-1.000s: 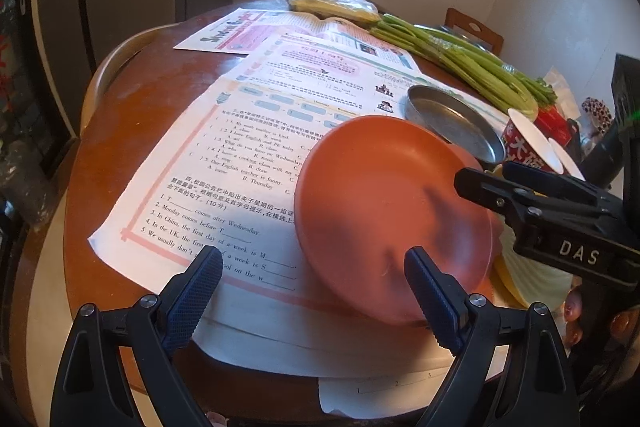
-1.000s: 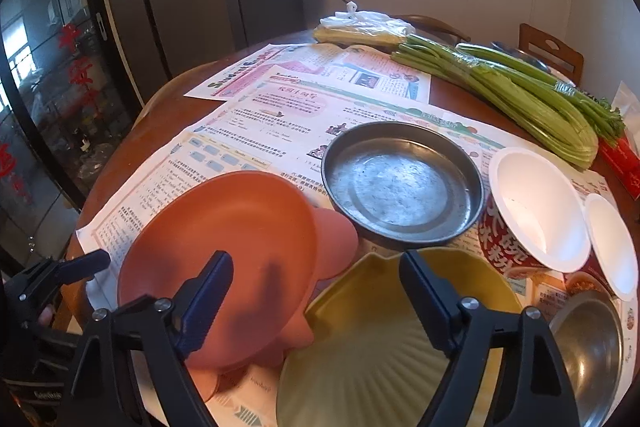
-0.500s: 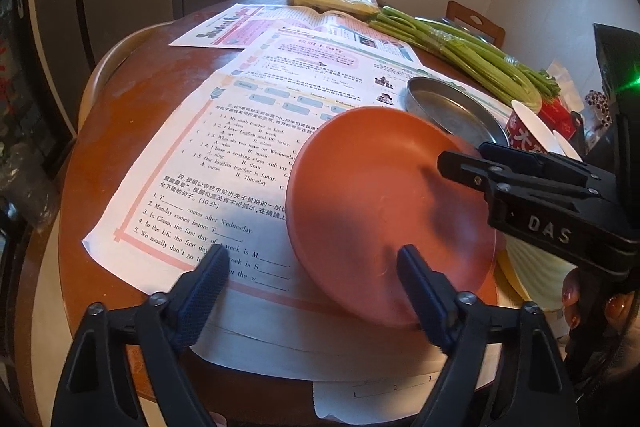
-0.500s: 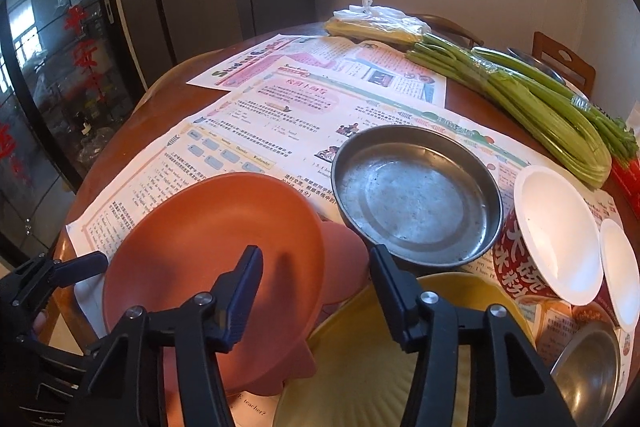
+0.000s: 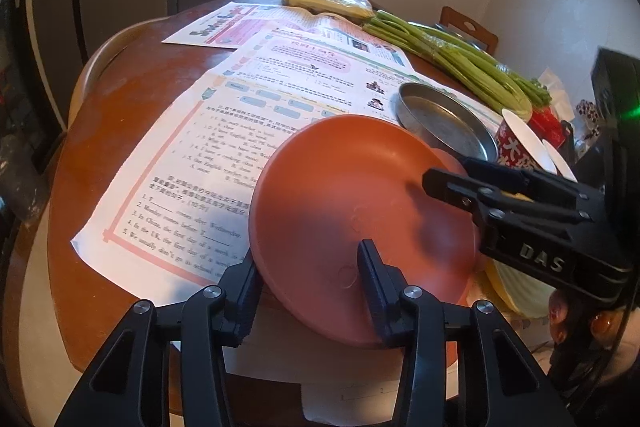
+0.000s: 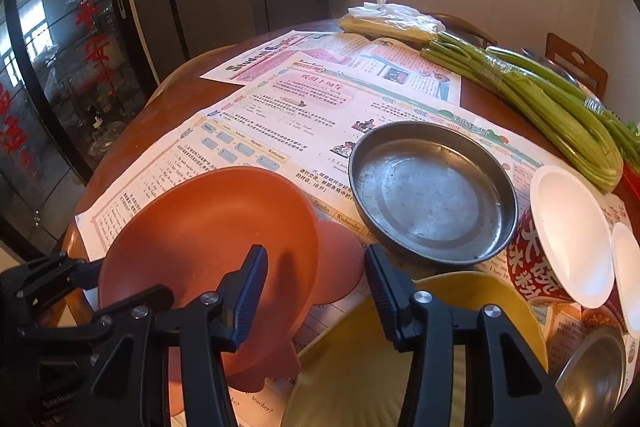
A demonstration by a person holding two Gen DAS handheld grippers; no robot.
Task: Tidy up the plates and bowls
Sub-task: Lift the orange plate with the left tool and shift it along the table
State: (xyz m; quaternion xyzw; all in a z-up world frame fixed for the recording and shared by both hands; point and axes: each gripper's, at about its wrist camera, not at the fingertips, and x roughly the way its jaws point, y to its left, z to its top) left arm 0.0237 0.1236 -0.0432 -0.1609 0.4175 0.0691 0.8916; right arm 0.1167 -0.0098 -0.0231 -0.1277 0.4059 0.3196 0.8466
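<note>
As closing left fingers (image 5: 372,287) grasp orange plate (image 5: 340,195), clenched right fingers' (image 6: 248,287) view alone shows pink mat (image 6: 340,259).

**Colours on my two feeds**

I see a terracotta-orange bowl (image 5: 360,219), plain and matte, on a flatter orange plate (image 6: 340,267) of the same tone. Beside it I have a mustard-yellow plate (image 6: 400,359) with ribbed fluting and a dull grey metal pan (image 6: 432,191). A red paper cup (image 6: 536,267) carries white characters and a plain white lid. The celery (image 6: 560,107) is light green. The printed sheets (image 6: 280,115) are white with pink panels, teal boxes, a salmon border and black text. The desk (image 5: 132,115) is reddish-brown wood. My left gripper (image 5: 312,287) and right gripper (image 6: 316,291) are black with dark blue ribbed pads.
</note>
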